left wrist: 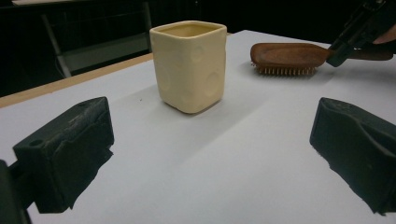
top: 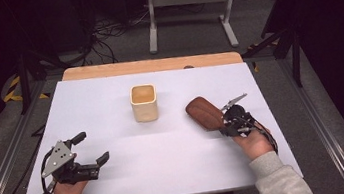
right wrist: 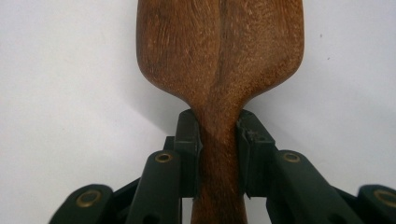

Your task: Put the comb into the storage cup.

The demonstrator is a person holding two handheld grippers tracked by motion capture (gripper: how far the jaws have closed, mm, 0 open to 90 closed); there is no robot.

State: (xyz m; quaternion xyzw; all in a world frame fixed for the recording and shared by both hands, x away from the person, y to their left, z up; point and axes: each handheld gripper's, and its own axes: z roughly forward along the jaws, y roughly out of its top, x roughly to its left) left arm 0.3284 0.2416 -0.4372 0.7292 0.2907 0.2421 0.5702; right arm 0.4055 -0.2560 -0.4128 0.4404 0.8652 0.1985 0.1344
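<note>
The right gripper [top: 228, 125] clamps the wooden hairbrush [top: 205, 113] by its handle, head pointing far-left toward the cream cup [top: 144, 102] at table centre; the brush probably rests bristles-down; the left gripper [top: 91, 150] waits near-left, jaws apart.

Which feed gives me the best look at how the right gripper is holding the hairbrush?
The right gripper view: the hairbrush handle sits pinched between the right gripper, wood grain sharp. The high view shows the brush's whole back beside the cup, grip small. The left gripper view shows its bristles facing down, above the table, handle mostly hidden.
</note>
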